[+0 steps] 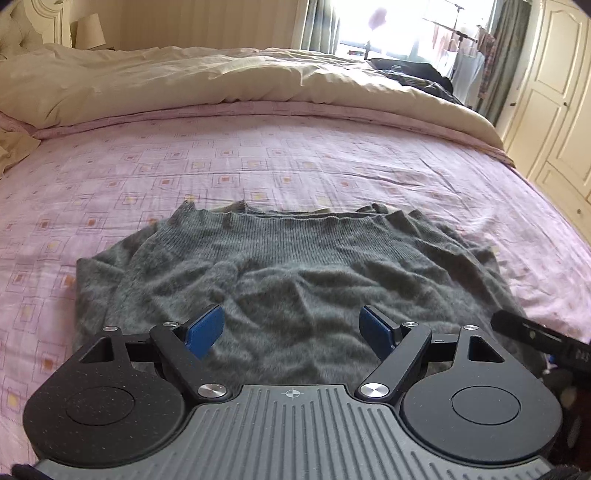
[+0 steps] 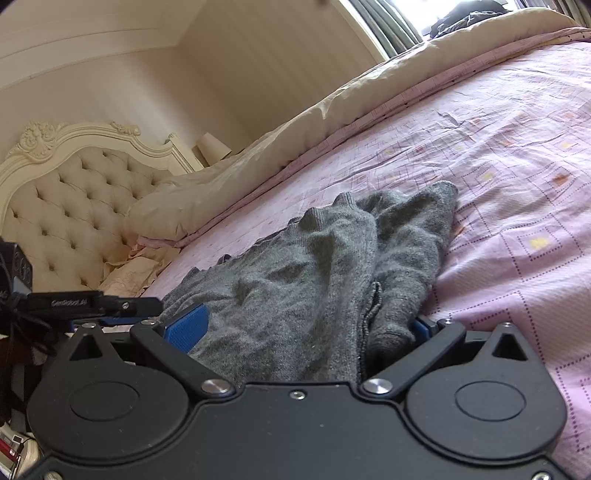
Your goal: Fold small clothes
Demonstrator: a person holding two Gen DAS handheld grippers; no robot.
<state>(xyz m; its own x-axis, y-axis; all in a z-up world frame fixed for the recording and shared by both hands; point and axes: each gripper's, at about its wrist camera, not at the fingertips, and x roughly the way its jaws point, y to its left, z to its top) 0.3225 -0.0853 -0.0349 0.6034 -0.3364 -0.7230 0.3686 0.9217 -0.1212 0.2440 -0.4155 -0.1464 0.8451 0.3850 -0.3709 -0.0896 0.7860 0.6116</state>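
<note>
A fuzzy grey knitted sweater (image 1: 295,273) lies rumpled on the bed's pink sheet with a square pattern (image 1: 258,158), ribbed edge away from the left gripper (image 1: 295,332), whose jaws stand wide apart just above the wool. The right gripper (image 2: 306,328) has its jaws spread around a bunched fold of the sweater. A cream duvet (image 1: 184,81) lies heaped beyond, near a tufted cream headboard (image 2: 62,206).

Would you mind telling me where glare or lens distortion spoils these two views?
Left wrist view: the window is blown out white, and the bed edges bow from the fisheye. Right wrist view: the horizon tilts, glare burns the top right corner, yet the grey sweater stays sharp and evenly lit.
</note>
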